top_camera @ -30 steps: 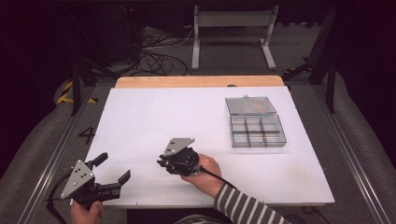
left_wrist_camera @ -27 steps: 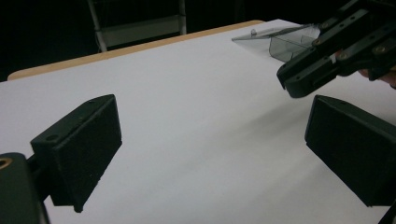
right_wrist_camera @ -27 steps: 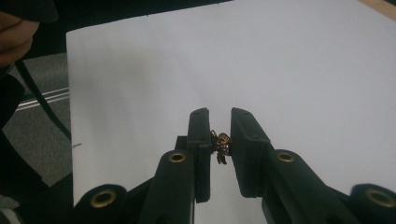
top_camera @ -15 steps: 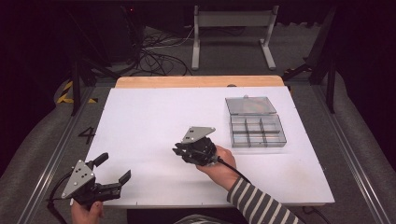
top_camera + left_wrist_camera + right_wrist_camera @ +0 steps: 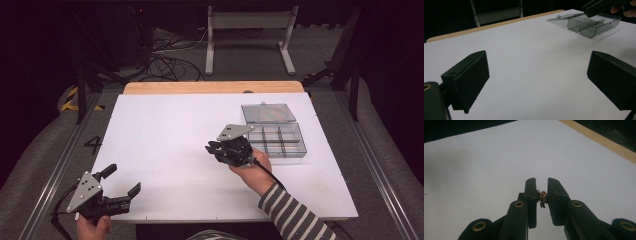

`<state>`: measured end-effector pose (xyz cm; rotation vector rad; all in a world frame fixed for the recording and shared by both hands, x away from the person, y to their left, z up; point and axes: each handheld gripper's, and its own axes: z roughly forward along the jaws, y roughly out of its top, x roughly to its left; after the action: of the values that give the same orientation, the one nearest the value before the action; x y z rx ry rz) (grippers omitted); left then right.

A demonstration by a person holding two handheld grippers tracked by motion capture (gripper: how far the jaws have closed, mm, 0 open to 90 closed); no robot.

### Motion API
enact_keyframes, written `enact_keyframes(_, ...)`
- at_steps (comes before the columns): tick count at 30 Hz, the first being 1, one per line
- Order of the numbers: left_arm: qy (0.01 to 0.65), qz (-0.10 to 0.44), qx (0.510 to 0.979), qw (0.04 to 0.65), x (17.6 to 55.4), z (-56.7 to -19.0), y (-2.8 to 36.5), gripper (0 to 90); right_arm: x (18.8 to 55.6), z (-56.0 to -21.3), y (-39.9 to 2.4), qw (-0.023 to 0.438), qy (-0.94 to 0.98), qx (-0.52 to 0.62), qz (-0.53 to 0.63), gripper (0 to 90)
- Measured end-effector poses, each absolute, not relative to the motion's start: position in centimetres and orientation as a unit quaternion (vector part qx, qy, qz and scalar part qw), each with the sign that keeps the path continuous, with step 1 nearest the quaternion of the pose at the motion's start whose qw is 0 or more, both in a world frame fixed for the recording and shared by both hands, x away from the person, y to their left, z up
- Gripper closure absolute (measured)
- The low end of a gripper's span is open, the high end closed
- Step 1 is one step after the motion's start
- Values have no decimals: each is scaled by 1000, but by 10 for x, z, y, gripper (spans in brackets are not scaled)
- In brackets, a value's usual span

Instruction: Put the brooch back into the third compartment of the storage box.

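Note:
My right gripper (image 5: 210,148) hovers over the white table (image 5: 165,130), just left of a clear compartment box (image 5: 279,139). In the right gripper view its jaws (image 5: 541,180) are shut on a small brass-coloured metal piece (image 5: 542,197), pinched between the pads. My left gripper (image 5: 124,179) rests at the table's near left corner. Its jaws stand wide apart with nothing between them, as the left gripper view (image 5: 537,75) confirms. The box (image 5: 591,25) lies far off at that view's upper right, with the right gripper (image 5: 596,6) above it.
The box's lid (image 5: 267,113) lies open behind it, flat on the table. A wooden strip (image 5: 212,87) runs along the table's far edge. A metal stand (image 5: 250,30) and cables sit on the floor beyond. Metal rails flank the table.
The right gripper has travelled right and away from the person, rising slightly, and is now beside the box. The left gripper has stayed put.

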<state>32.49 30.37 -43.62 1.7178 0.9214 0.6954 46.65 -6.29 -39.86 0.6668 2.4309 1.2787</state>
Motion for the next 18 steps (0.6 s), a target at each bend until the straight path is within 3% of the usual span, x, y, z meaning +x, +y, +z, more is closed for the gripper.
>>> enact_keyframes(18,381,288,716,508,325,-436,303,48,491,-392,-116,190,833,292,430,792)
